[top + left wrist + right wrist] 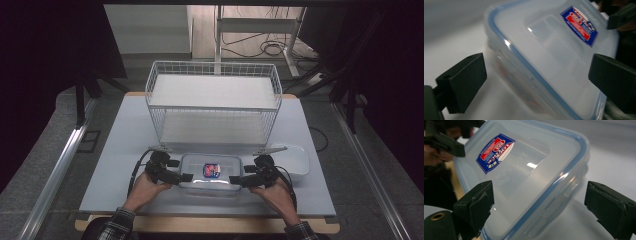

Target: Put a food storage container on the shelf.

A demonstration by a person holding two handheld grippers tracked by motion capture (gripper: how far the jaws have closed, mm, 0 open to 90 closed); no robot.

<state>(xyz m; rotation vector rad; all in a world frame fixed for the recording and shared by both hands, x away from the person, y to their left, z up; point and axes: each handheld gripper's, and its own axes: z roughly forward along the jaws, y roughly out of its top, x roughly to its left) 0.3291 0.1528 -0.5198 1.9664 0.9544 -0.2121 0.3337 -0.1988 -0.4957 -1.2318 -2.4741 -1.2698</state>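
Observation:
A clear plastic container (210, 173) with a blue-rimmed lid and a red and blue sticker (212, 170) lies on the table near its front edge. My left gripper (184, 177) is at its left end and my right gripper (237, 180) at its right end, both pointing inward. In the left gripper view the container (549, 55) lies between the wide-apart jaws of that gripper (536, 72), with a gap at the left jaw. In the right gripper view the container (524, 170) sits between that gripper's (540, 197) spread jaws, clear of the right one.
A white wire basket rack (212, 97) with two shelves stands just behind the container. A second pale container (296, 159) rests at the right, close to my right hand. The grey table top (115, 165) stretches to the left.

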